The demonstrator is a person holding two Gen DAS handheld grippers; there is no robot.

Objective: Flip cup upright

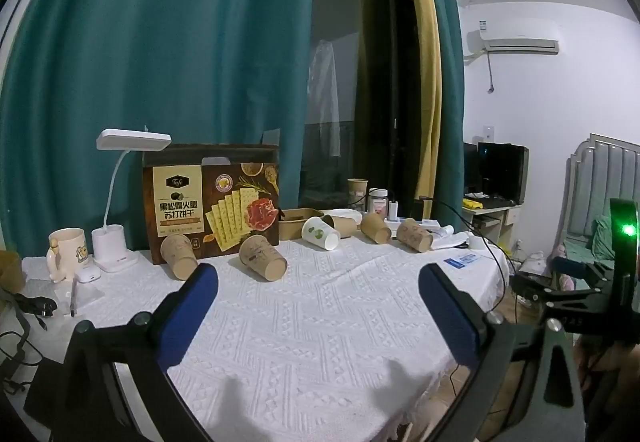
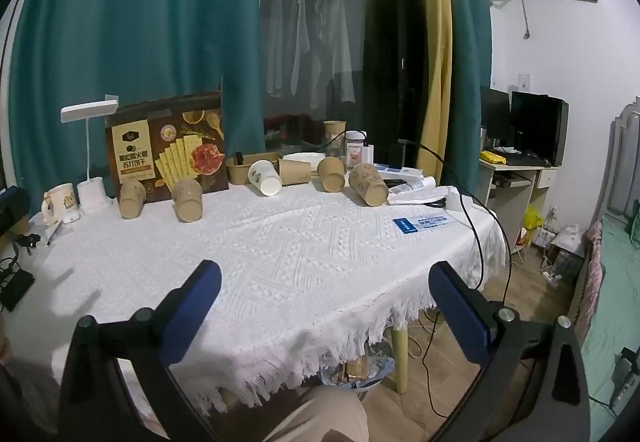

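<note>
Several paper cups lie on their sides along the far part of the white tablecloth (image 1: 304,322). From the left there are a brown cup (image 1: 179,256), a second brown cup (image 1: 263,257), a white cup (image 1: 321,233) and more brown cups (image 1: 376,228) to the right. The same row shows in the right wrist view, with the brown cups (image 2: 187,200) and the white cup (image 2: 265,177). My left gripper (image 1: 318,278) is open and empty, well short of the cups. My right gripper (image 2: 325,276) is open and empty over the table's near edge.
A cracker box (image 1: 212,201), a white desk lamp (image 1: 120,201) and a mug (image 1: 66,254) stand at the back left. A jar (image 1: 378,200), a paper tray (image 1: 298,222), papers and cables sit at the back right. A desk with a monitor (image 2: 536,129) stands beyond the table.
</note>
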